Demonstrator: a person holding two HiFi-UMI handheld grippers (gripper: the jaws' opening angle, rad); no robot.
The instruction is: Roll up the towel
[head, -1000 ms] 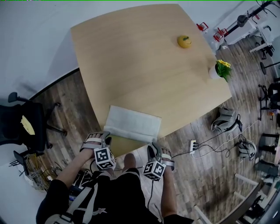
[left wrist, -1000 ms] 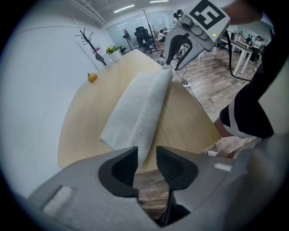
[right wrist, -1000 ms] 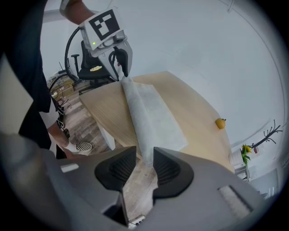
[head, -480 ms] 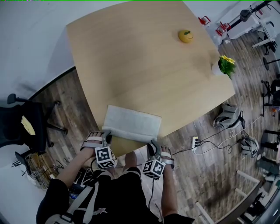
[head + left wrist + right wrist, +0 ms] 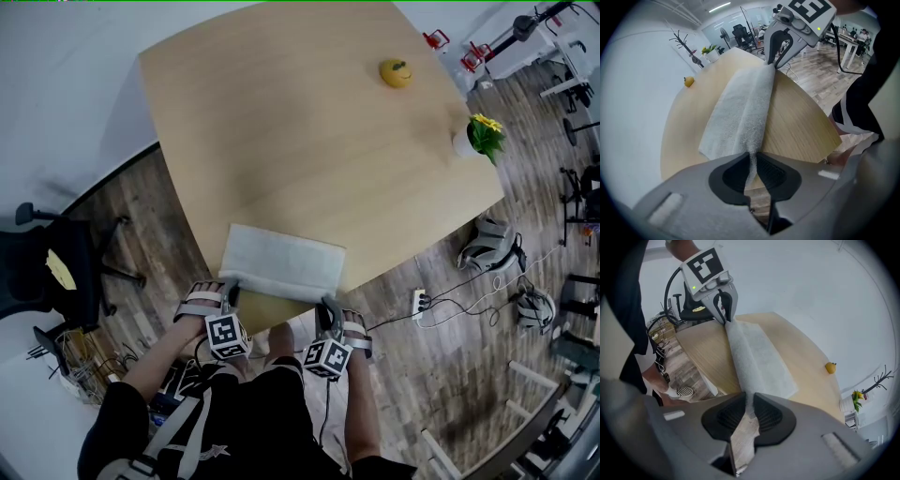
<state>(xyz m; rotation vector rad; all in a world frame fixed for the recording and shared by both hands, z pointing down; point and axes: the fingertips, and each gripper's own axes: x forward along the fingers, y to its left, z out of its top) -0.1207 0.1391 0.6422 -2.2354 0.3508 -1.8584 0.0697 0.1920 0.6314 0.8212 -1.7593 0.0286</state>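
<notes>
A white towel (image 5: 281,262) lies flat at the near edge of the wooden table (image 5: 309,141). My left gripper (image 5: 228,292) is at its near left corner and my right gripper (image 5: 325,309) at its near right corner. Both pairs of jaws have just been closing. In the left gripper view the towel (image 5: 740,108) has its near edge pinched between the pads of the left gripper (image 5: 752,161). In the right gripper view the towel (image 5: 759,362) is likewise pinched by the right gripper (image 5: 749,401). The edge is drawn taut between the two grippers.
A yellow-orange fruit (image 5: 396,73) sits at the table's far side and a small potted plant (image 5: 478,139) at its right corner. A black chair (image 5: 56,267) stands on the floor at the left. A power strip (image 5: 419,302) and cables lie on the floor to the right.
Both grippers have drawn in onto the towel's near corners and closed on its edge. The towel lies where it was.
</notes>
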